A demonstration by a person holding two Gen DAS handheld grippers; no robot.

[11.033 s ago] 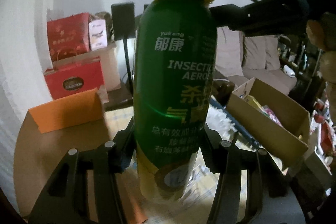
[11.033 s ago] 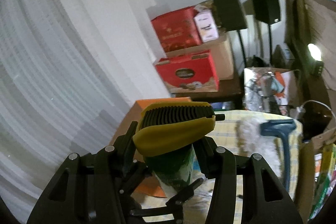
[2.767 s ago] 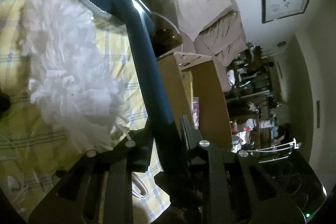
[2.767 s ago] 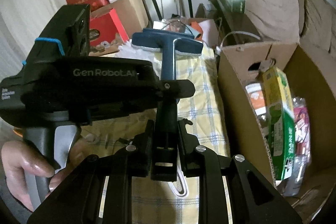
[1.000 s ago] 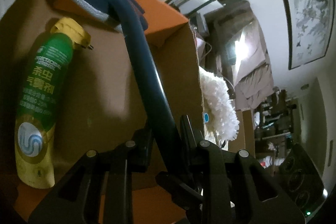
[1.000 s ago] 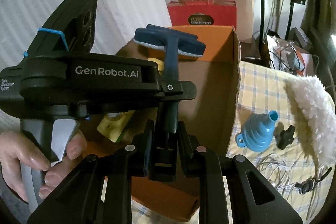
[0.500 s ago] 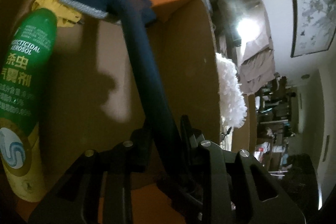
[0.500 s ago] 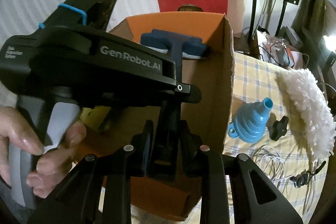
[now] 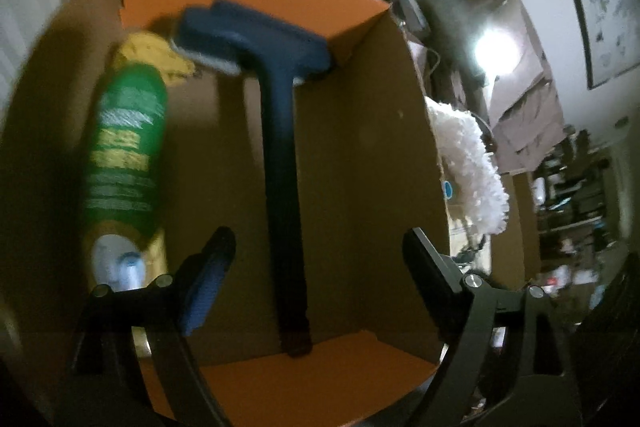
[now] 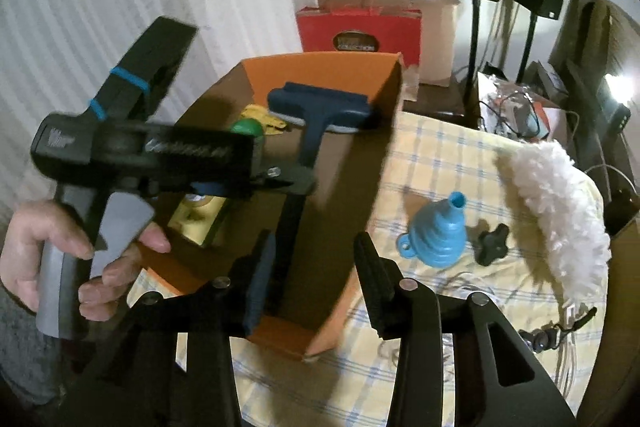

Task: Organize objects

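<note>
Duster handle (image 9: 280, 163) in box (image 9: 372, 155), between spread left hand-held gripper (image 9: 320, 251) fingers, untouched

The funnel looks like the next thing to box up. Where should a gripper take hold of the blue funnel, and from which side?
Probably across the ribbed cone of the blue funnel, coming from above. It lies tipped on the checked tablecloth, spout angled up and away, clear of the black knob beside it. The cone's narrower upper part should fit between the right gripper's open fingers; the small rim tab looks too thin.
</note>
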